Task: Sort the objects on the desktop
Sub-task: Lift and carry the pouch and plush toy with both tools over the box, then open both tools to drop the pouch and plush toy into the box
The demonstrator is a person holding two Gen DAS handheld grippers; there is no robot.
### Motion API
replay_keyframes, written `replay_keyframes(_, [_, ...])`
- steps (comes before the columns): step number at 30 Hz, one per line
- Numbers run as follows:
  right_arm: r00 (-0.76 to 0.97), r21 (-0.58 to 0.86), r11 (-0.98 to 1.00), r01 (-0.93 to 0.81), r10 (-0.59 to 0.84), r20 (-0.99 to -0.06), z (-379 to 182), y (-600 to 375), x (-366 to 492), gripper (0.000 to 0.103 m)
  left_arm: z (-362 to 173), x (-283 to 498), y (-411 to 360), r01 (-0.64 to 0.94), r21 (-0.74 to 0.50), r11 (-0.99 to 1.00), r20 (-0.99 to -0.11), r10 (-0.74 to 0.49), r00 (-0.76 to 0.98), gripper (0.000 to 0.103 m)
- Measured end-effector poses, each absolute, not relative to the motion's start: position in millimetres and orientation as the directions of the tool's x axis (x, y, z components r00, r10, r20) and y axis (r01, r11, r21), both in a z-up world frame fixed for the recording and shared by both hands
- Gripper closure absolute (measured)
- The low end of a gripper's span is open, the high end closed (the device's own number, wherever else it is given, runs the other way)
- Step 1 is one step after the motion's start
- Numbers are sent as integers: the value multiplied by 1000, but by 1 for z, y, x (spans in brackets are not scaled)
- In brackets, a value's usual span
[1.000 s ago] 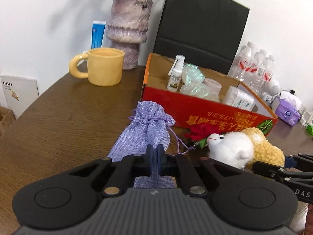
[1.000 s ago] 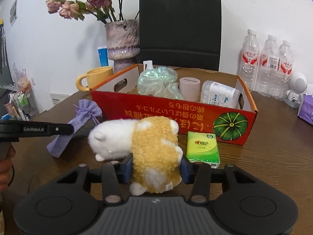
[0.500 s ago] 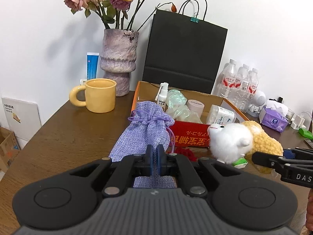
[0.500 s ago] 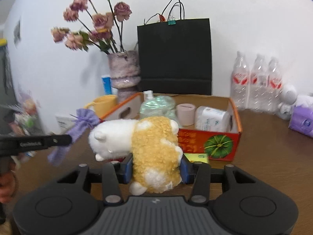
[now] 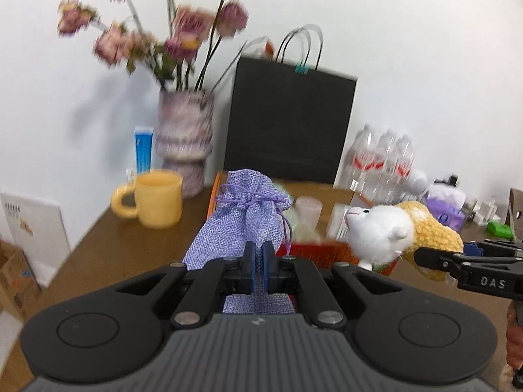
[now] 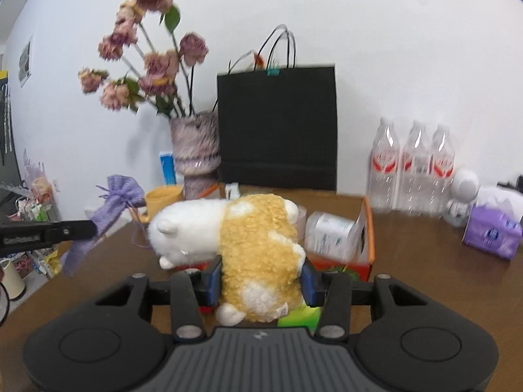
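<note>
Left gripper (image 5: 258, 269): jaws clamped on the bottom edge of the lilac drawstring pouch (image 5: 243, 219), held at frame centre above the tabletop (image 5: 130, 248). Right gripper (image 6: 261, 277): jaws closed around the yellow body of the plush sheep (image 6: 248, 245), lifted at lower centre before the orange box (image 6: 367, 245). Background blurred.

A plain white wall (image 6: 392, 49) rises behind a brown wooden table (image 6: 425, 261). Soft, even light fills the room, casting faint grey shadows on the wall. At the far left, past the table edge, stands what may be a cluttered shelf (image 6: 32, 209), too blurred to make out. A cardboard box (image 5: 14, 277) sits low beside the table.
</note>
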State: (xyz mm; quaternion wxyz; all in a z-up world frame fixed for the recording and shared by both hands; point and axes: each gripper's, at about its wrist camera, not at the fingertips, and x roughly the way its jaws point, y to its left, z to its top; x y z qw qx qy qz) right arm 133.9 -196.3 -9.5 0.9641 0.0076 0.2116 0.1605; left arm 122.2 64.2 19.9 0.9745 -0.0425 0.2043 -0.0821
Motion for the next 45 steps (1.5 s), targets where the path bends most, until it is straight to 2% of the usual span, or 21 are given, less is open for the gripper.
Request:
replay_keyframes(7, [876, 98, 953, -287, 302, -375, 65, -211, 161, 58, 88, 129, 51, 207, -80, 975, -312, -222, 924, 98])
replay_keyframes(11, [888, 55, 962, -269, 270, -372, 98, -207, 182, 58, 119, 140, 36, 224, -50, 973, -282, -229, 932, 98])
replay_keyframes(18, [869, 45, 967, -253, 247, -430, 88, -201, 228, 58, 136, 183, 16, 217, -32, 976, -301, -217, 929, 98])
replay_keyframes(24, [837, 58, 969, -240, 237, -492, 66, -198, 268, 58, 98, 233, 15, 190, -68, 979, -407, -201, 891, 98])
replay_keyframes(35, [730, 81, 972, -219, 218, -648, -32, -192, 336, 58, -1, 314, 15, 145, -97, 985, -595, -175, 784, 98])
replay_keyframes(45, [689, 54, 969, -239, 209, -694, -68, -178, 355, 58, -49, 348, 10, 120, -71, 990, -676, -137, 724, 98])
